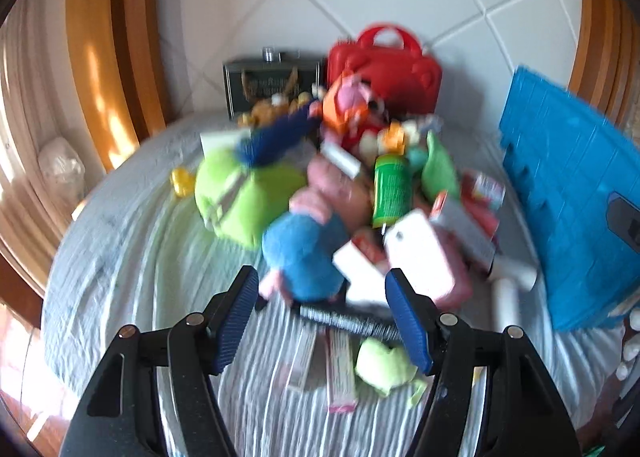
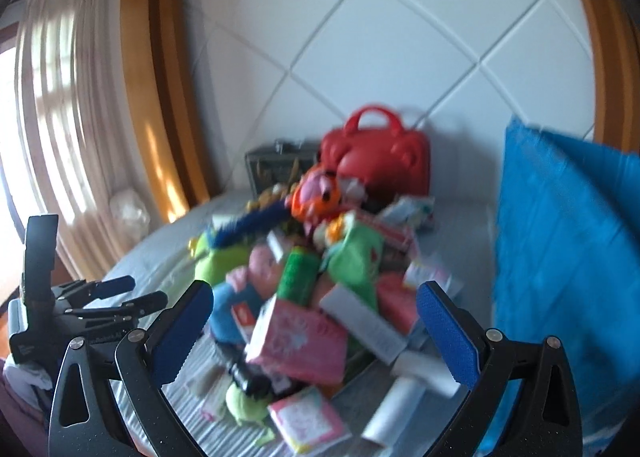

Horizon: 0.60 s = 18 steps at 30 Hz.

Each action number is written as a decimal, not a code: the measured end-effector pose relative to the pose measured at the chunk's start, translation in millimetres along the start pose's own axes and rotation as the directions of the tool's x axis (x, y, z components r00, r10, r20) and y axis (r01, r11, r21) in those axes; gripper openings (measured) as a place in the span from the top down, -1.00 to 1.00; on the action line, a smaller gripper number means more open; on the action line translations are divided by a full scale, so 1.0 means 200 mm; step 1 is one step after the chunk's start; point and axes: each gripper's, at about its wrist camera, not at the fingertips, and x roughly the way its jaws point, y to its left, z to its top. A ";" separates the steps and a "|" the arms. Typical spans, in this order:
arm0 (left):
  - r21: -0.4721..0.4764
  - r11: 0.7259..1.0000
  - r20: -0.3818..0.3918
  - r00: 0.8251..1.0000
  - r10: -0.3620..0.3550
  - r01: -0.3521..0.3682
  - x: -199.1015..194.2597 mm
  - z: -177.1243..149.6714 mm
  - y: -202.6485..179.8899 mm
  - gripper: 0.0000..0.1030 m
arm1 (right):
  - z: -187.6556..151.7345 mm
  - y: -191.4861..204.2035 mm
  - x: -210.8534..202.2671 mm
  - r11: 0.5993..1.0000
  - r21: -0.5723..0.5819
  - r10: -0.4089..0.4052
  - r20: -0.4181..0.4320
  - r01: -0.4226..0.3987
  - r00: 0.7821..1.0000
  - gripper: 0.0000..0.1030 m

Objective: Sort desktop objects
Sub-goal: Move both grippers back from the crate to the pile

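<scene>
A blurred heap of toys and boxes lies on a grey cloth [image 1: 132,257]. It holds a blue and pink plush [image 1: 304,253], a green plush [image 1: 244,201], a green can [image 1: 392,189] and a pink box [image 2: 300,341]. My left gripper [image 1: 324,317] is open and empty, just short of the blue plush and above a black comb [image 1: 352,321]. My right gripper [image 2: 316,333] is open and empty, hovering before the pink box. The left gripper also shows in the right wrist view [image 2: 120,297], at the left.
A blue crate [image 1: 572,193] stands at the right, also in the right wrist view [image 2: 568,269]. A red case [image 1: 388,65] and a dark box [image 1: 272,81] stand at the back against a white tiled wall. A small green plush [image 1: 384,365] and a white roller [image 1: 508,293] lie near.
</scene>
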 end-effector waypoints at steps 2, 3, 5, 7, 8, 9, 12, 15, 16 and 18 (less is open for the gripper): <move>0.002 1.000 -0.086 0.996 0.008 -0.008 0.11 -0.10 0.02 -0.27 | -0.10 0.00 0.10 1.000 0.002 0.005 -0.080 -0.005 0.997 -1.00; 0.003 1.000 -0.115 0.993 0.006 -0.006 0.16 -0.15 0.03 -0.27 | -0.14 -0.01 0.15 1.000 0.001 0.007 -0.115 -0.007 0.993 -1.00; -0.001 1.000 -0.177 0.984 0.021 -0.021 0.26 -0.23 0.04 -0.27 | -0.25 -0.02 0.24 1.000 0.002 0.007 -0.189 -0.007 0.982 -1.00; -0.005 0.999 -0.215 0.976 0.031 -0.033 0.33 -0.29 0.06 -0.27 | -0.34 -0.05 0.31 1.000 0.022 0.018 -0.253 -0.012 0.967 -1.00; -0.008 0.999 -0.232 0.972 0.039 -0.042 0.36 -0.32 0.07 -0.27 | -0.37 -0.06 0.33 1.000 0.030 0.016 -0.275 -0.009 0.961 -1.00; -0.012 0.999 -0.243 0.969 0.045 -0.049 0.38 -0.34 0.08 -0.27 | -0.42 -0.07 0.36 0.999 0.036 0.012 -0.300 -0.001 0.954 -1.00; -0.025 0.998 -0.281 0.958 0.053 -0.062 0.44 -0.40 0.12 -0.27 | -0.48 -0.06 0.39 0.999 0.031 0.002 -0.345 0.010 0.939 -1.00; -0.020 0.998 -0.310 0.949 0.049 -0.058 0.48 -0.45 0.13 -0.27 | -0.52 -0.01 0.41 1.000 0.011 0.016 -0.374 -0.013 0.927 -1.00; -0.018 0.998 -0.315 0.948 0.048 -0.056 0.49 -0.45 0.12 -0.27 | -0.53 0.03 0.42 1.000 0.007 0.028 -0.385 -0.028 0.922 -1.00; -0.010 0.999 -0.321 0.946 0.038 -0.043 0.51 -0.46 0.12 -0.26 | -0.55 0.09 0.45 0.999 0.003 0.044 -0.404 -0.046 0.914 -1.00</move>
